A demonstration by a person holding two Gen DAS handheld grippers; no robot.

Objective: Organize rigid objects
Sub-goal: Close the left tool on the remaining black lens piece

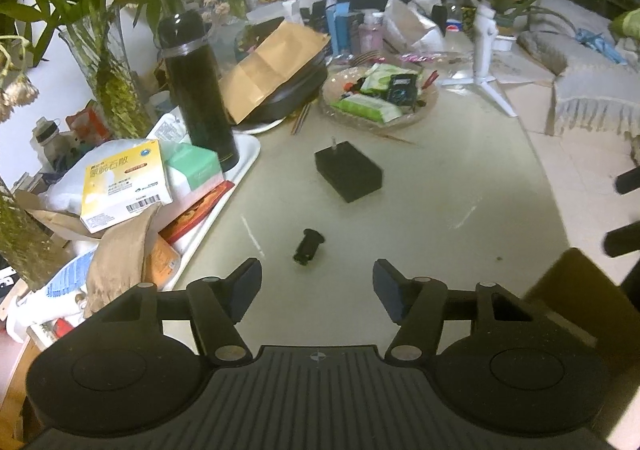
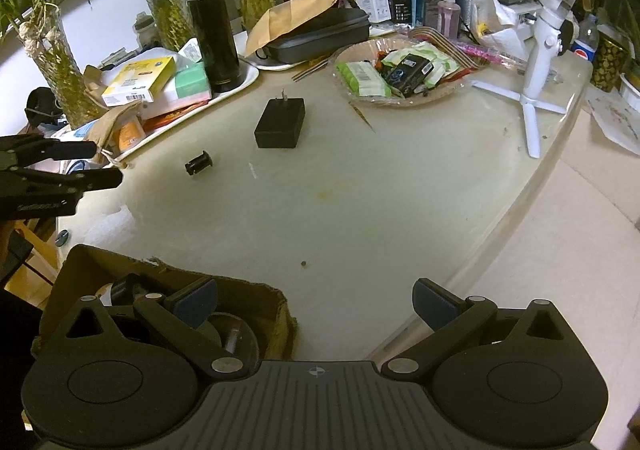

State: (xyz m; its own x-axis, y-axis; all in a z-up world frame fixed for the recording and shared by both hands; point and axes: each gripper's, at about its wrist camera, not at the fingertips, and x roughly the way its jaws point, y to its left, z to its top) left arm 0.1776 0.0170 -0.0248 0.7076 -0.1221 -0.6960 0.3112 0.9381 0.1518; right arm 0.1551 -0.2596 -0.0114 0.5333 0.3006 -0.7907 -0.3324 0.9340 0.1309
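Left gripper [image 1: 316, 282]: fingers part open, empty, just short of the small black plug [image 1: 308, 247] on the counter [image 1: 440, 186]. Black adapter [image 1: 348, 171] lies farther off. Right gripper [image 2: 314, 304]: fingers wide, empty, beside the cardboard box [image 2: 256, 302].

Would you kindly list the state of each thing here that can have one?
Left gripper: open, empty.
Right gripper: open, empty.
Small black cylindrical part: lying on its side, untouched.
Black rectangular plug adapter: flat, prongs up.
Tall black flask: upright, capped.
Brown cardboard box: open-topped.
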